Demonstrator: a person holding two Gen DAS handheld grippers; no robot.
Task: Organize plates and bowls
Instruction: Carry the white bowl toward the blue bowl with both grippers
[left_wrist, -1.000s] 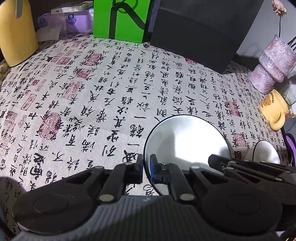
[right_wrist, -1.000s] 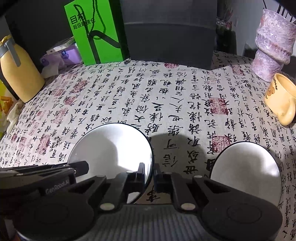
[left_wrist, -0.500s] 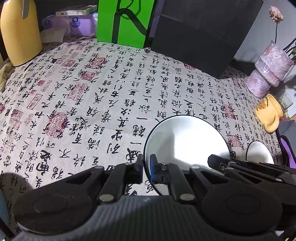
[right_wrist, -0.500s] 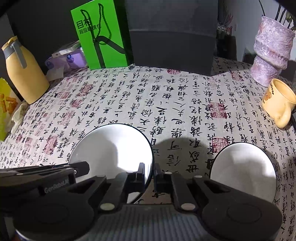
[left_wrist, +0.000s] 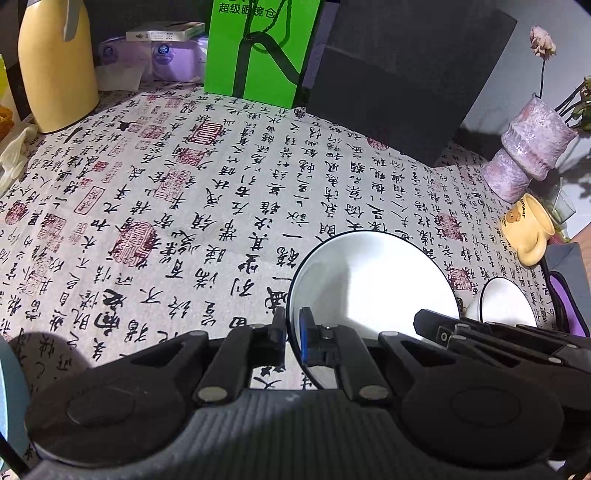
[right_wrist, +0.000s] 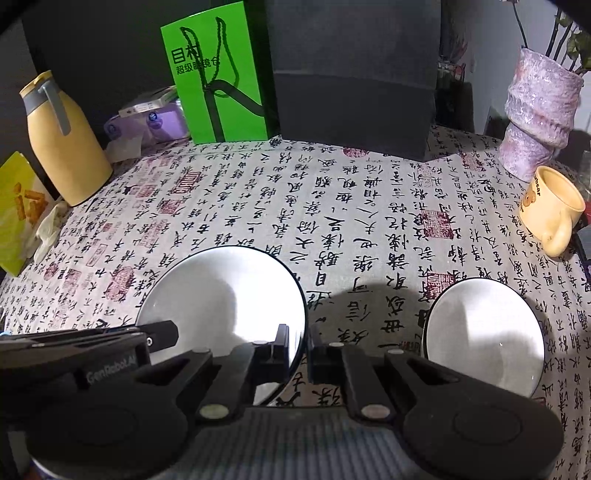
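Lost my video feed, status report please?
Left gripper and right gripper both shut on the white plate rim. Second plate on tablecloth. Nothing in the way.

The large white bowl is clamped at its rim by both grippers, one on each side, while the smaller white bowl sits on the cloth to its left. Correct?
Not quite. The smaller white bowl sits to the right of the large white bowl, as the right wrist view shows. The rest holds: the left gripper and right gripper each clamp the large bowl's rim on opposite sides.
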